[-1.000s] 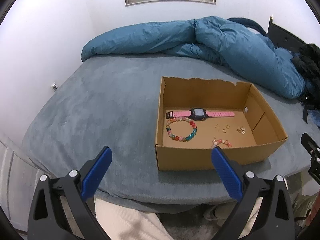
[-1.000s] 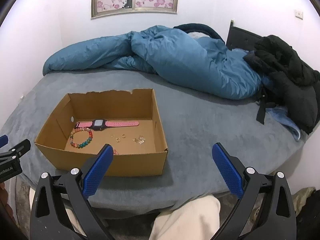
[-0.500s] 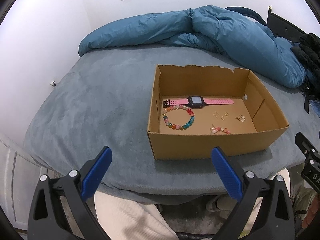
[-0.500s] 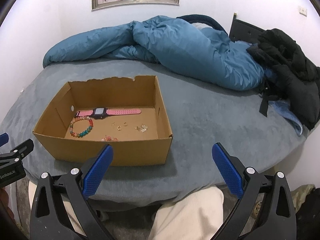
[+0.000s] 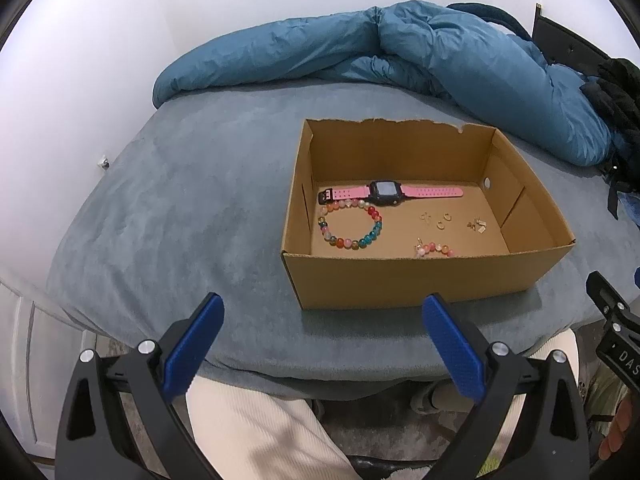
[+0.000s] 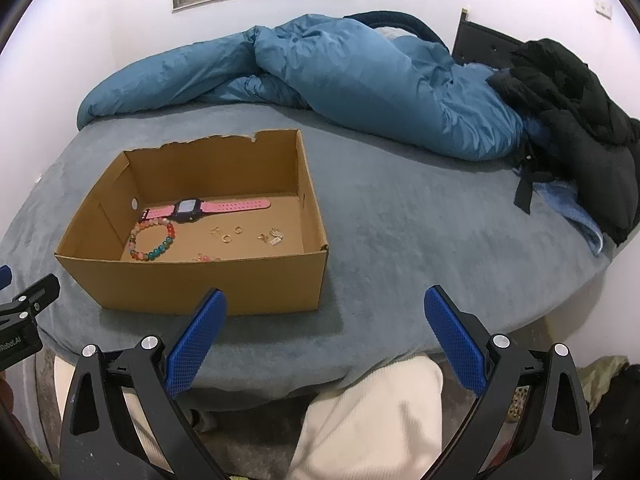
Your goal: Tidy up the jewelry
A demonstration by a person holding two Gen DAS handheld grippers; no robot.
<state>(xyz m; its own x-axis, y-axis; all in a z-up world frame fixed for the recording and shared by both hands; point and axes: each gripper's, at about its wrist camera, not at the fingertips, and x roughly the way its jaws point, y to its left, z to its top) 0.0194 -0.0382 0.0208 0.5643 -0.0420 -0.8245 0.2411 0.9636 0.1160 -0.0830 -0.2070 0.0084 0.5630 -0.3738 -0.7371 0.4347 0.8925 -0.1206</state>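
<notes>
An open cardboard box [image 5: 400, 280] [image 6: 208, 280] sits on the grey bed. Inside lie a pink watch [image 5: 386, 192] [image 6: 192, 210], a multicoloured bead bracelet [image 5: 352, 226] [image 6: 154, 240], a small pink bead piece [image 5: 434, 249] [image 6: 202, 258], gold rings [image 5: 442, 220] [image 6: 228, 236] and small earrings [image 5: 478, 226] [image 6: 274, 237]. My left gripper [image 5: 322, 312] is open and empty, in front of the box's near wall. My right gripper [image 6: 324, 308] is open and empty, in front of the box's near right corner.
A rumpled blue duvet [image 5: 400, 56] [image 6: 340, 80] lies across the far side of the bed. A black coat [image 6: 576, 120] is piled at the right. The bed edge [image 6: 320, 368] and the person's light trousers [image 6: 372, 420] are just below the grippers.
Both grippers have risen and tilted down, so the box sits higher in view and more of its floor shows. Nothing in the box moved.
</notes>
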